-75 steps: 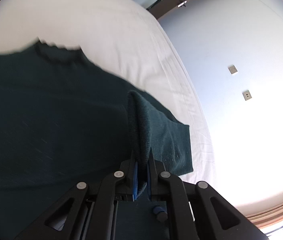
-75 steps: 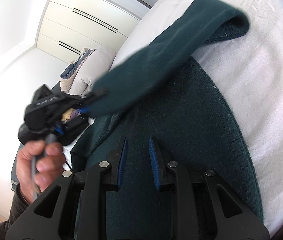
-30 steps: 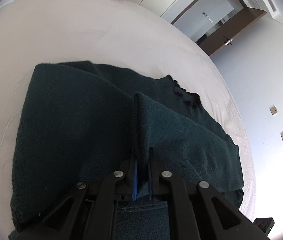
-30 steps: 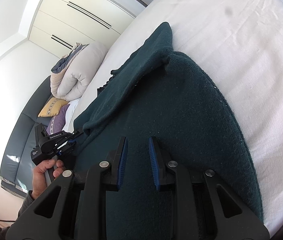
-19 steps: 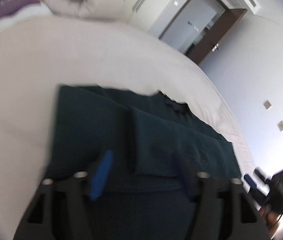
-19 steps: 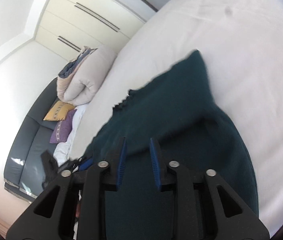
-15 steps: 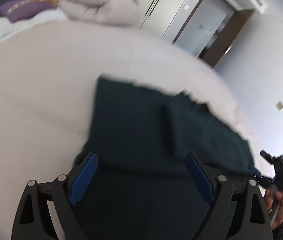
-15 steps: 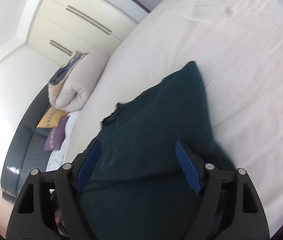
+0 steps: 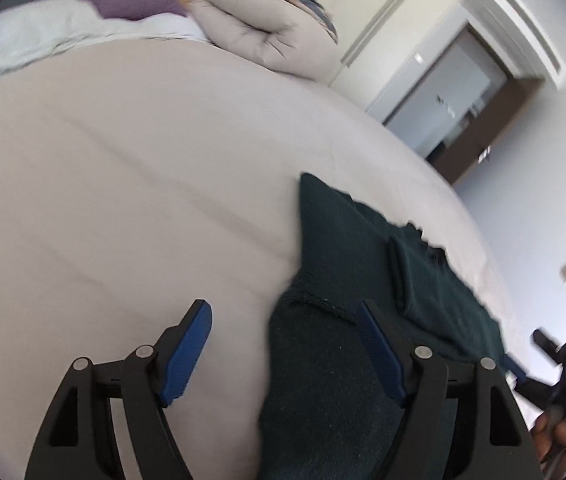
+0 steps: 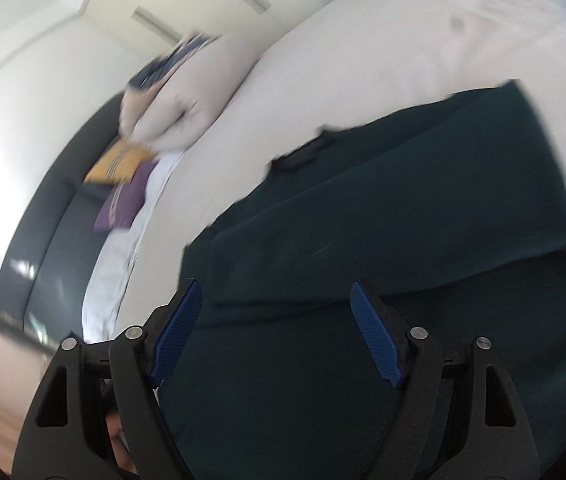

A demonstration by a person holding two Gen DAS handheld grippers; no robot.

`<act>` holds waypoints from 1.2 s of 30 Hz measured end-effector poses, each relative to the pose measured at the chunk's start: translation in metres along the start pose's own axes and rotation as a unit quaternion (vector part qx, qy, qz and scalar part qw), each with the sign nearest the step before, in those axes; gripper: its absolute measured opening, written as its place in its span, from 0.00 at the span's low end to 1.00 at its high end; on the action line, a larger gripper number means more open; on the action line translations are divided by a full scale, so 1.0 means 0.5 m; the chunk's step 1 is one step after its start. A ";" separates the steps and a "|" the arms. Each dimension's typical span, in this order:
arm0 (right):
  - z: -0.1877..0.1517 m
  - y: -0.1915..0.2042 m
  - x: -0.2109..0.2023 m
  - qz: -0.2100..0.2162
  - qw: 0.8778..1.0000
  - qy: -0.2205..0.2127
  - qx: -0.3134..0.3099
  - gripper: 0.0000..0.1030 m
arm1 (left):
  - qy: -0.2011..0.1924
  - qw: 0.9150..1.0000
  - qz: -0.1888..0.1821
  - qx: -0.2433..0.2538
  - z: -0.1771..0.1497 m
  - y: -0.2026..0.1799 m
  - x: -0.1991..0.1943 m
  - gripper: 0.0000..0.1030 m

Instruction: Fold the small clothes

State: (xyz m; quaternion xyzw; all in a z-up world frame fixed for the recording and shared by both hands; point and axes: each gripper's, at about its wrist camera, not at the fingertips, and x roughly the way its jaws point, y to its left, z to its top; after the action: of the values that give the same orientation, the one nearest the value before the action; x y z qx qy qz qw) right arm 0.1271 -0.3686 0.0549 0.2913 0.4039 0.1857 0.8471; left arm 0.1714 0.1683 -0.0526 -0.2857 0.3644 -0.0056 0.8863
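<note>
A dark green sweater (image 9: 363, 248) lies flat on the white bed (image 9: 123, 180), its sleeves folded in over the body and its collar at the far edge. My left gripper (image 9: 283, 308) hovers over the sweater's left edge. Its jaws are closing, but the pads press on nothing. In the right wrist view the sweater (image 10: 403, 208) fills the middle, and my right gripper (image 10: 275, 286) stands open above it, holding nothing. At the left wrist view's lower right, a hand (image 9: 551, 436) holds the other gripper.
A rolled beige duvet (image 9: 267, 32) and a purple cushion (image 9: 131, 0) lie at the head of the bed. A yellow cushion (image 10: 119, 160) rests on a dark sofa (image 10: 55, 220). A doorway (image 9: 455, 92) is beyond the bed. Bare sheet lies left of the sweater.
Both grippers have let go of the sweater, opened wide and drawn back. The left one swung left, so the sweater now sits to the right in its view.
</note>
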 end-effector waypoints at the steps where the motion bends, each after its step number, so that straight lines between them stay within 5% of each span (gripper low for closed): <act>1: -0.009 0.022 0.017 0.008 1.000 0.009 -0.012 0.74 | 0.002 1.000 -0.001 -0.004 0.000 0.006 -0.008 0.75; 7: -0.067 0.025 0.072 0.036 0.998 0.041 0.042 0.74 | 0.014 0.997 -0.043 0.069 -0.023 -0.056 -0.053 0.77; 12: -0.119 -0.060 0.006 0.040 0.994 0.008 0.099 0.74 | 0.060 0.988 -0.085 0.114 -0.087 -0.130 -0.046 0.82; 19: -0.016 -0.195 -0.112 0.068 0.981 -0.094 0.153 0.74 | 0.117 0.984 -0.045 0.130 -0.155 -0.132 0.014 0.84; 25: 0.082 -0.363 -0.083 0.047 0.967 -0.083 0.237 0.74 | 0.112 0.979 -0.069 0.157 -0.175 -0.138 0.031 0.99; 29: 0.123 -0.444 -0.077 0.100 0.948 -0.077 0.292 0.74 | 0.111 0.977 -0.052 0.176 -0.186 -0.152 0.038 0.99; 36: 0.121 -0.420 -0.103 0.035 0.965 -0.054 0.252 0.74 | 0.118 0.980 -0.058 0.148 -0.167 -0.134 0.020 1.00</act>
State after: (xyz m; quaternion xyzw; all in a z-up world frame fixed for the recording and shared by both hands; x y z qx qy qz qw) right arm 0.1606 -0.5776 -0.0203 0.5193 0.3810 0.0915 0.7595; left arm 0.1377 0.0683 -0.0724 -0.1697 0.4444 -0.1441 0.8677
